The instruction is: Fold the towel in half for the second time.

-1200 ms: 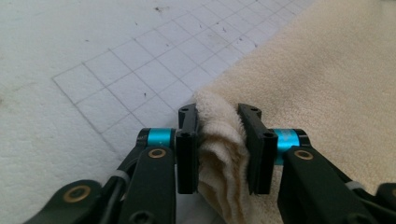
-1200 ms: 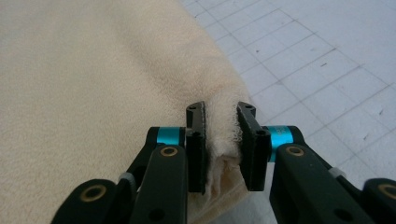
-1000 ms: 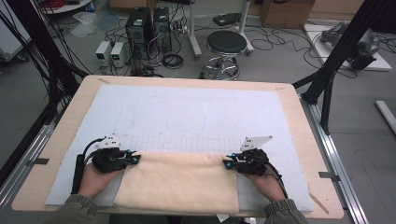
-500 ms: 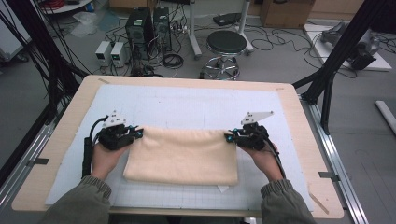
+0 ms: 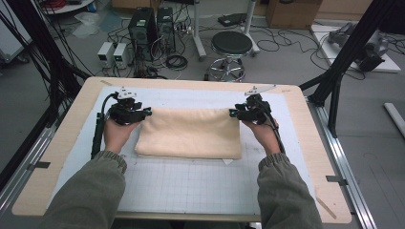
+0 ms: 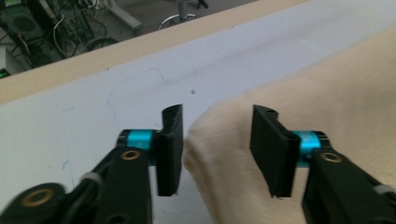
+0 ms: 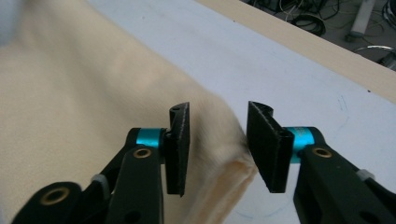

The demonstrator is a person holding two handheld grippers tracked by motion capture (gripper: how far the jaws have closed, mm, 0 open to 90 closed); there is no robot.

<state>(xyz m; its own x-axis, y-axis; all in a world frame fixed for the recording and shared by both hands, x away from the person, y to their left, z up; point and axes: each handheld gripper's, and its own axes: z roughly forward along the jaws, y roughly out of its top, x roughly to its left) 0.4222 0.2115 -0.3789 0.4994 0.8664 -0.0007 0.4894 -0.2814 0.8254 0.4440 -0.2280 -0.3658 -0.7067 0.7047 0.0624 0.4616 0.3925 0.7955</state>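
Observation:
A cream cloth [image 5: 188,133] lies folded in a rectangle on the white gridded mat [image 5: 191,191]. My left gripper [image 5: 145,112] is at the cloth's far left corner and my right gripper [image 5: 232,113] at its far right corner. In the left gripper view the left gripper [image 6: 217,149] has just been opening; the cloth corner [image 6: 224,140] sits between its pads, untouched. In the right gripper view the right gripper [image 7: 217,147] has likewise just been opening, with the folded cloth edge [image 7: 219,154] loose in the gap.
The mat lies on a wooden tabletop [image 5: 62,143] inside a black frame, with a slanted post [image 5: 344,62] at the right. A stool [image 5: 231,45] and computer boxes [image 5: 143,24] stand on the floor beyond. A small white tag [image 5: 228,162] peeks out at the cloth's near edge.
Both hands moved away from the person, carrying the cloth's edge toward the far side and folding it over. The jaws, shut on the corners before, now stand apart.

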